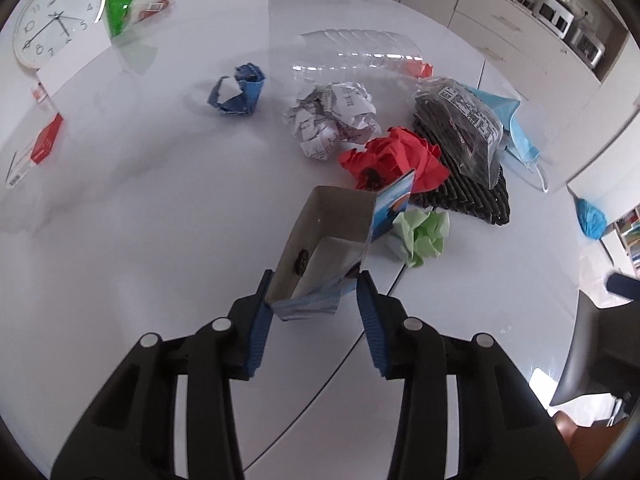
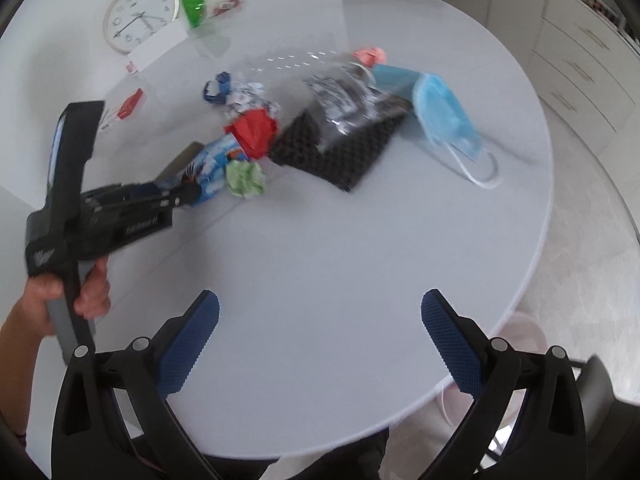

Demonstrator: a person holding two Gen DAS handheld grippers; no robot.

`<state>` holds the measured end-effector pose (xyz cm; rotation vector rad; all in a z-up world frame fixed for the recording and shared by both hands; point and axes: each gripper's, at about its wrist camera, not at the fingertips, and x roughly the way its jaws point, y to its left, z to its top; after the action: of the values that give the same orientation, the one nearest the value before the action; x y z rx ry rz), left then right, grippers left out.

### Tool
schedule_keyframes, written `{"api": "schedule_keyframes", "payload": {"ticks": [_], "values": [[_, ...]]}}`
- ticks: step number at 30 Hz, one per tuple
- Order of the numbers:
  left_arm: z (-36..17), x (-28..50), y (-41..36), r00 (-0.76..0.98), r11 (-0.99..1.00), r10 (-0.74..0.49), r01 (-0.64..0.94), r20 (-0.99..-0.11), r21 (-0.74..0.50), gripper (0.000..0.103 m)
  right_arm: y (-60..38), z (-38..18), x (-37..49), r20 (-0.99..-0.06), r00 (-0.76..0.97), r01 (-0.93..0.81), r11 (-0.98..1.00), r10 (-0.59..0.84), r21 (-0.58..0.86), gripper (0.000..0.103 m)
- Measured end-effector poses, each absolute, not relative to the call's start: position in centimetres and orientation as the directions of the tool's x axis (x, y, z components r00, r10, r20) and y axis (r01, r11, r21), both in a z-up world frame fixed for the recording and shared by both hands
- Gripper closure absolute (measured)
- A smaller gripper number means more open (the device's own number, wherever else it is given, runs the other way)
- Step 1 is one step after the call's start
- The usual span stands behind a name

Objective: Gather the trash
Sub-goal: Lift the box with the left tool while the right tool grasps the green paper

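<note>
My left gripper [image 1: 315,282] is shut on the near end of an opened cardboard carton [image 1: 328,232] with blue print, its blue pads pressing both side walls. The carton lies on the white round table [image 1: 160,220], with a green paper ball [image 1: 424,236] right beside it and a red paper ball [image 1: 396,160] behind it. Farther back are a crumpled receipt [image 1: 332,120], a blue paper wad [image 1: 238,90] and a clear bottle [image 1: 352,56]. In the right wrist view my right gripper [image 2: 320,300] hangs open over bare table, well short of the pile.
A black ribbed mat [image 1: 464,196] carries a plastic bag of dark contents [image 1: 464,128], with a blue face mask [image 2: 444,116] beyond it. A wall clock [image 1: 56,16], a green packet [image 1: 120,8] and a red-and-white box [image 1: 40,148] lie at the far left. Chairs stand around the table.
</note>
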<state>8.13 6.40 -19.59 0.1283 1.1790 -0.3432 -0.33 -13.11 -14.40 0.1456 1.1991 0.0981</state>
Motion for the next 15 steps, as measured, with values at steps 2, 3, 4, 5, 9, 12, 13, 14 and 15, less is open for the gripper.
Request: {"api": "schedule_keyframes", "payload": {"ticks": [2, 3, 4, 5, 9, 12, 13, 14, 15], "values": [[-19.4, 7.6, 7.1, 0.331, 0.947, -0.199, 0.307, -0.922, -0.094, 0.074, -12.0, -14.7, 1.0, -0.915, 0.367, -0.041, 0.986, 0.167, 0.163, 0.003], [-19.1, 7.1, 7.7, 0.336, 0.953, -0.199, 0.287, -0.921, -0.101, 0.074, -11.5, -14.9, 1.7, -0.914, 0.369, -0.061, 0.985, 0.171, 0.160, 0.003], [-18.9, 6.6, 8.3, 0.337, 0.956, -0.199, 0.274, -0.920, -0.106, 0.074, -10.8, -15.2, 2.7, -0.912, 0.371, -0.088, 0.984, 0.176, 0.154, 0.003], [-18.8, 6.3, 8.6, 0.338, 0.957, -0.199, 0.268, -0.920, -0.109, 0.074, -10.3, -15.5, 3.5, -0.910, 0.375, -0.110, 0.983, 0.180, 0.149, 0.003], [-17.9, 4.4, 10.1, 0.353, 0.967, -0.183, 0.233, -0.917, -0.103, 0.074, -8.0, -16.8, 6.6, -0.903, 0.387, -0.170, 0.977, 0.185, 0.128, 0.003], [-17.4, 3.5, 11.3, 0.356, 0.973, -0.192, 0.189, -0.915, -0.131, 0.074, -6.6, -18.1, 8.6, -0.905, 0.380, -0.195, 0.973, 0.191, 0.124, 0.011], [-17.3, 3.0, 11.7, 0.357, 0.975, -0.190, 0.178, -0.915, -0.133, 0.074, -6.2, -18.6, 9.3, -0.907, 0.374, -0.202, 0.972, 0.191, 0.121, 0.014], [-17.1, 2.6, 12.0, 0.358, 0.976, -0.188, 0.169, -0.915, -0.134, 0.074, -5.8, -19.1, 9.9, -0.911, 0.370, -0.206, 0.972, 0.185, 0.114, 0.015], [-16.8, 2.2, 12.4, 0.362, 0.977, -0.189, 0.162, -0.913, -0.138, 0.074, -5.5, -19.5, 10.3, -0.914, 0.364, -0.208, 0.972, 0.176, 0.104, 0.019]]}}
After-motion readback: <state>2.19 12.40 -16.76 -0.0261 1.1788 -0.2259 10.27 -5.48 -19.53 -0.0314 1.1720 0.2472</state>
